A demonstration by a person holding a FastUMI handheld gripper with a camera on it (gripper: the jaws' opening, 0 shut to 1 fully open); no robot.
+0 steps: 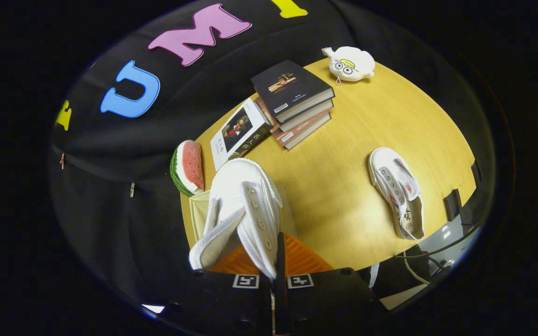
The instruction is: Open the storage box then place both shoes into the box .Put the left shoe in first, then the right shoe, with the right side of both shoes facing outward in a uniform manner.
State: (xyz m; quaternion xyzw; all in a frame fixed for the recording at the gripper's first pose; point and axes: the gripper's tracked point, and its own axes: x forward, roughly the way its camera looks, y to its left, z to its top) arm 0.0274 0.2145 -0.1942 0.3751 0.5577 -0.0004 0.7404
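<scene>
Farthest to the left, at the edge of the wooden bench (343, 186), a watermelon-slice toy (188, 167) stands on its rind against the black cloth wall. Just beside it lies a book with a portrait on its cover (237, 133), leaning against a stack of three books (295, 103) topped by a dark cover. Below the watermelon toy, a white canvas shoe (243, 212) hangs in the air, toe pointing away from the camera and its eyelet row facing up. The tongs (274, 261) are nearly closed on the side wall of this shoe near its opening, both fingers pressing the thin canvas edge between them. Under the held shoe sits the storage box (292, 256): a pale panel shows beside the shoe's sole, and an orange ribbed surface shows just ahead of the fingers; whether the box is open cannot be told. Beyond the book stack, near the far edge of the bench, rests a white plush toy with big eyes (349, 64). To the right, well apart from the box, the second white shoe (397, 196) lies flat on the bench, its opening up and its toe pointing away.
</scene>
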